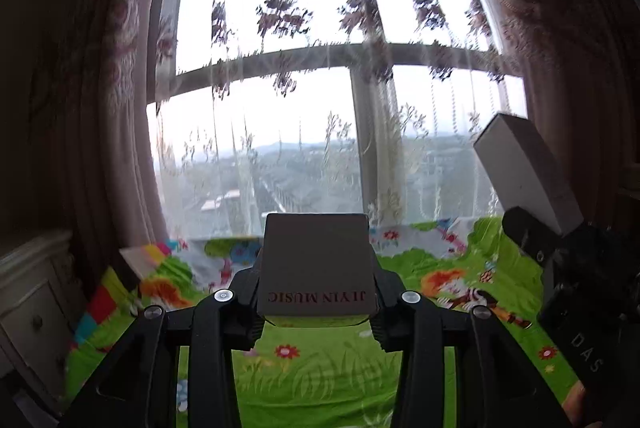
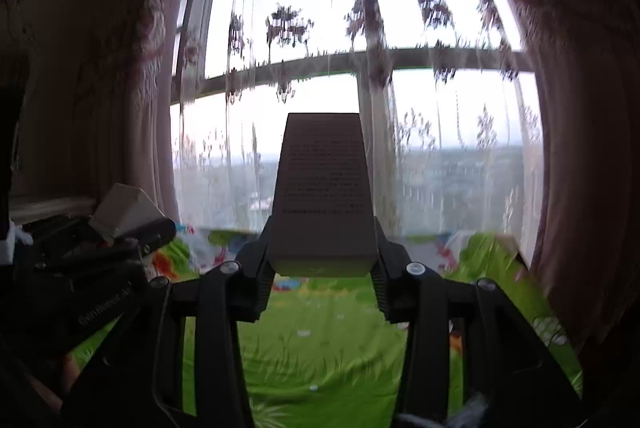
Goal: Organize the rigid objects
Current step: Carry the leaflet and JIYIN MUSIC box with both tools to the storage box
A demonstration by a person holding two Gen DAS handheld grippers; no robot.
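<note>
My left gripper [image 1: 316,292] is shut on a grey box printed "JI YIN MUSIC" [image 1: 316,264], held up in the air above a green cartoon mat [image 1: 320,368]. My right gripper [image 2: 322,260] is shut on a longer grey box with small printed text [image 2: 324,192], also raised. In the left wrist view the right gripper [image 1: 560,240] and its long box [image 1: 524,168] show at the right, tilted. In the right wrist view the left gripper [image 2: 132,232] and its box [image 2: 124,208] show at the left.
A large window with sheer flowered curtains [image 1: 320,68] fills the background, with heavy drapes [image 1: 100,108] at both sides. A white cabinet with drawers [image 1: 32,308] stands at the left. A colourful striped box [image 1: 140,260] lies at the mat's far left.
</note>
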